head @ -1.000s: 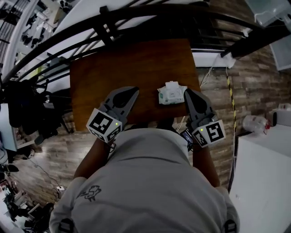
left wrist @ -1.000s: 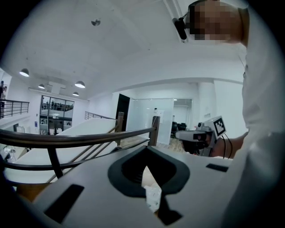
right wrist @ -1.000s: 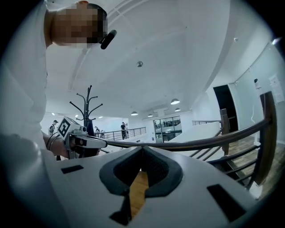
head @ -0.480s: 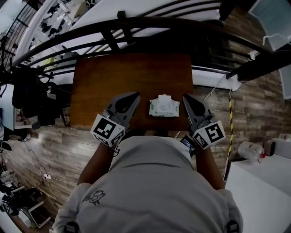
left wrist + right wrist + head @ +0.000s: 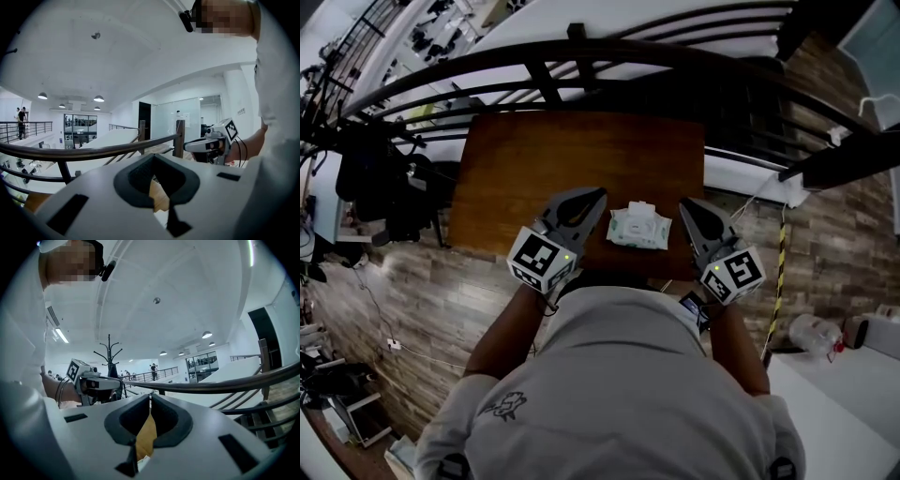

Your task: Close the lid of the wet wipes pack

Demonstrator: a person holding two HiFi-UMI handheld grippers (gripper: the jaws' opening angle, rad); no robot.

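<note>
A white wet wipes pack with pale green print lies near the front edge of a brown wooden table. A white flap stands at the pack's far edge. My left gripper is shut and empty, its tips just left of the pack. On the other side, my right gripper is also shut and empty, its tips beside the pack's right end. In the left gripper view the left gripper has its tips together. The right gripper shows only brown table between its jaws.
A dark curved railing runs just beyond the table's far edge. A coat rack hung with dark clothes stands to the left. Wood-pattern floor surrounds the table, and a white counter lies at the lower right.
The left gripper has drawn in closer to the pack's left side. The right gripper has stayed beside its right end. The whole view has shifted, and both grippers have stayed shut.
</note>
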